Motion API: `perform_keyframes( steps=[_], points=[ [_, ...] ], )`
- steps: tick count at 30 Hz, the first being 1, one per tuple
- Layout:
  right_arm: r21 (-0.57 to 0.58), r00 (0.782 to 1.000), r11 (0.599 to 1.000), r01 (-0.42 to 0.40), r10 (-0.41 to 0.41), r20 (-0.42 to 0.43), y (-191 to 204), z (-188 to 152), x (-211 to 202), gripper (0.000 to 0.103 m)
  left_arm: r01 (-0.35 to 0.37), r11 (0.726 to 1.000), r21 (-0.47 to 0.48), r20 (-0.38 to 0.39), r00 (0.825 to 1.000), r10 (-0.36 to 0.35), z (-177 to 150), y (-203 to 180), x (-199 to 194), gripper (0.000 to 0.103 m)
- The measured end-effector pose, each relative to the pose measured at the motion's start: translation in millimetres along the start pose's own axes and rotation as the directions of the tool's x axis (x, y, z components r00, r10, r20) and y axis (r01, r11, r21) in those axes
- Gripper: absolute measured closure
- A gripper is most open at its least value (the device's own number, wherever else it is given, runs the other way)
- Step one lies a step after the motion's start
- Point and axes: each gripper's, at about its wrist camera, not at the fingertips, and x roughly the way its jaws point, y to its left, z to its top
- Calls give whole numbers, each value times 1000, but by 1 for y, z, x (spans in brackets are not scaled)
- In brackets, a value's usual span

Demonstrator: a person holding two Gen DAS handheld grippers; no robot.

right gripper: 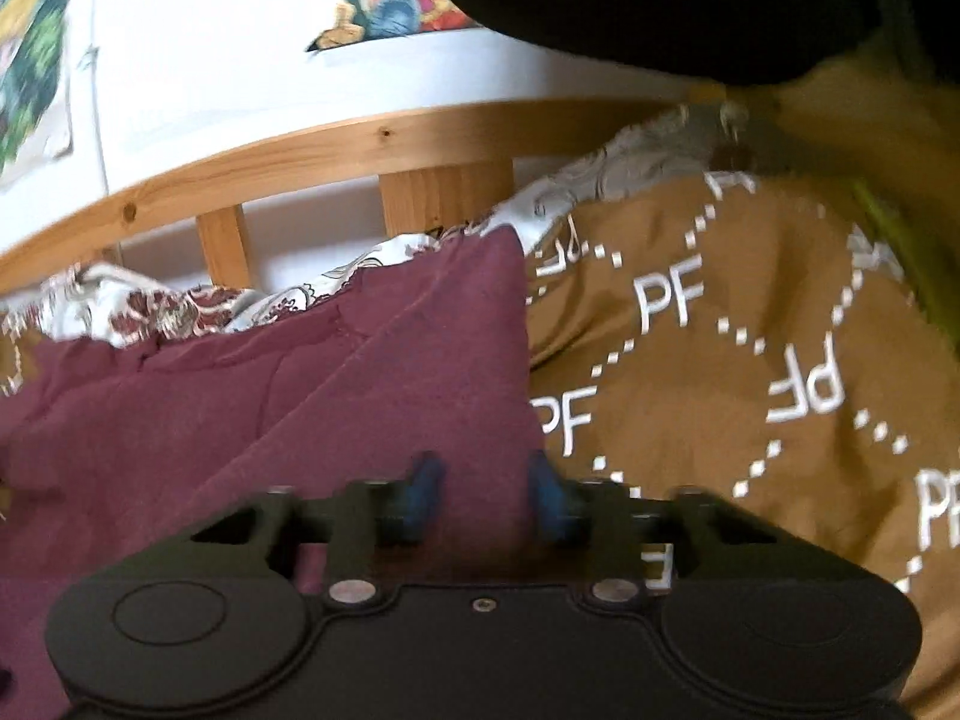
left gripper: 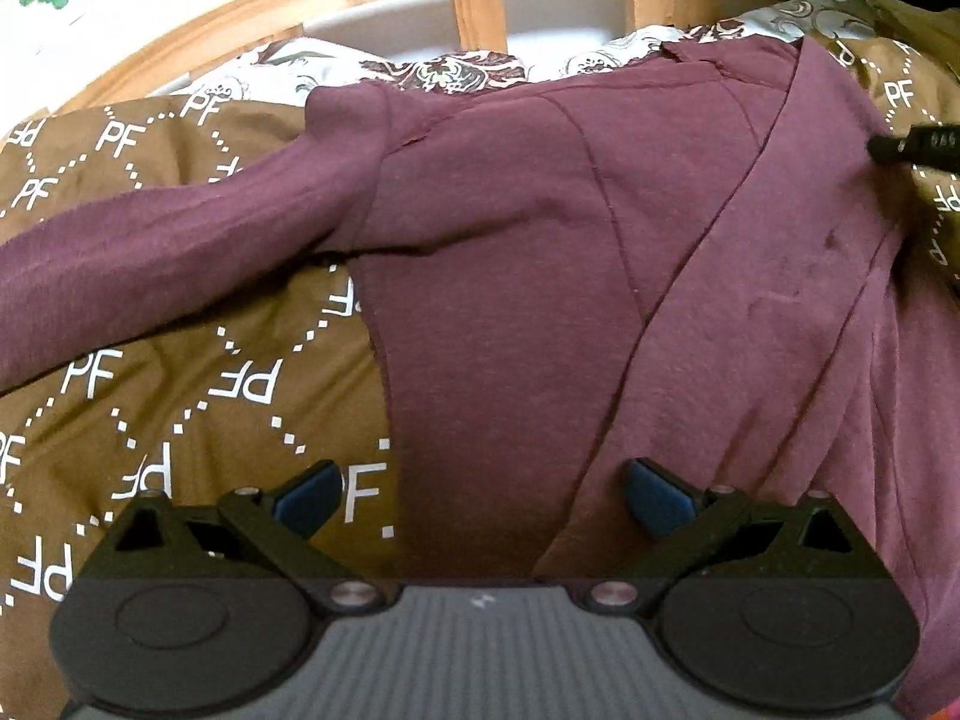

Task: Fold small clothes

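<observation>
**Maroon top spread on the brown bedspread, one side folded in**

Grippers sit nearest, both low over the maroon top [left gripper: 510, 276]. The left gripper [left gripper: 480, 498] has its blue pads [left gripper: 309, 495] spread wide, nothing between them; one pad hangs over the top's hem, the other over the brown bedspread [left gripper: 180, 396] beside it. The right gripper [right gripper: 487, 495] hovers at the top's other edge, its pads [right gripper: 427, 480] drawn close with a narrow gap; that view is blurred, but no cloth seems pinched. The top lies flat on the bedspread, one sleeve [left gripper: 150, 264] stretched out sideways, the opposite side folded diagonally across the body. Beyond the top's collar lies a floral sheet [left gripper: 444, 69], then the wooden bed rail [left gripper: 480, 18], and behind that a white wall with colourful pictures [right gripper: 384, 6].
</observation>
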Motion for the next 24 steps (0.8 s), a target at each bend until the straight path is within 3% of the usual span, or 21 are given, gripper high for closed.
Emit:
perform_keyframes(
  steps=[3, 6, 10, 14, 16, 18, 19, 21, 24],
  points=[
    [1, 999, 1000, 17, -17, 40, -4, 10, -13, 92, 9, 1000, 13, 7, 1000, -9, -1, -2, 4, 1],
    [26, 999, 998, 49, -49, 1, -12, 5, -3, 92, 0, 1000, 24, 5, 1000, 0, -5, -6, 11, 0],
    [10, 998, 998, 55, -55, 12, -5, 3, -4, 89, 8, 1000, 3, 9, 1000, -8, -5, -3, 5, 1],
    [7, 996, 997, 79, -80, 34, -1, 2, -22, 75, -12, 997, -71, 50, 999, 16, -4, 15, -22, 1],
    [6, 997, 998, 69, -69, 33, 5, -1, -36, 64, -57, 990, -131, 87, 994, 69, -1, 29, -39, 1],
    [-15, 998, 999, 50, -49, 47, 15, -3, -53, 45, -109, 971, -212, 110, 985, 134, 5, 53, -55, 1],
    [-24, 998, 999, 39, -37, 54, 22, -3, -62, 40, -139, 953, -270, 105, 979, 173, 8, 70, -64, 1],
    [-44, 998, 999, 14, -11, 65, 38, -3, -78, 17, -160, 920, -359, 95, 974, 206, 11, 104, -78, 1],
    [-54, 996, 997, -52, 56, 70, 62, -3, -98, 7, -149, 855, -496, 63, 976, 206, 9, 171, -103, 1]
  ],
)
